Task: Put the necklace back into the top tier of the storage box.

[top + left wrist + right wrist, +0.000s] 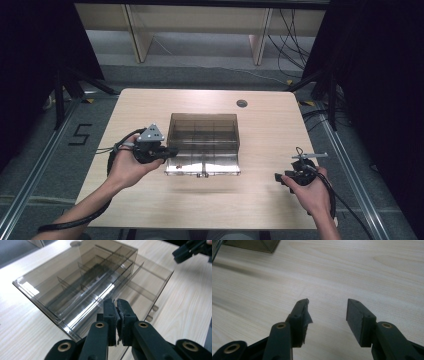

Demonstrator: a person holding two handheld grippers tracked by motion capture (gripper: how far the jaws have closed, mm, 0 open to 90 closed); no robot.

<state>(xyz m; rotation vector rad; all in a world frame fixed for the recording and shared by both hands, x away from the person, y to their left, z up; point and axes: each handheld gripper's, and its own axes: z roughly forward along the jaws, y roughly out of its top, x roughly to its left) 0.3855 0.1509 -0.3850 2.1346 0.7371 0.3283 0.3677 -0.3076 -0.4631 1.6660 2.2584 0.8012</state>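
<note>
A smoked, see-through compartment box (pixel 202 132) stands in the middle of the wooden table (pixel 250 200). A paler clear section with small latches (pixel 202 170) lies along its near side. My left gripper (pixel 172 152) is at the box's near left corner, held in a hand. In the left gripper view its jaws are shut, pad against pad, with nothing seen between them, just over the edge of the box (pixel 75 282). My right gripper (pixel 279 178) is low over bare wood to the right of the box. It is open (pixel 327 312) and empty.
A round grey grommet (pixel 242 103) sits in the tabletop behind the box. The right gripper view catches a corner of the box (pixel 249 245) at its top left. The right gripper (pixel 190 250) shows at the top right of the left gripper view. Metal rails flank the table.
</note>
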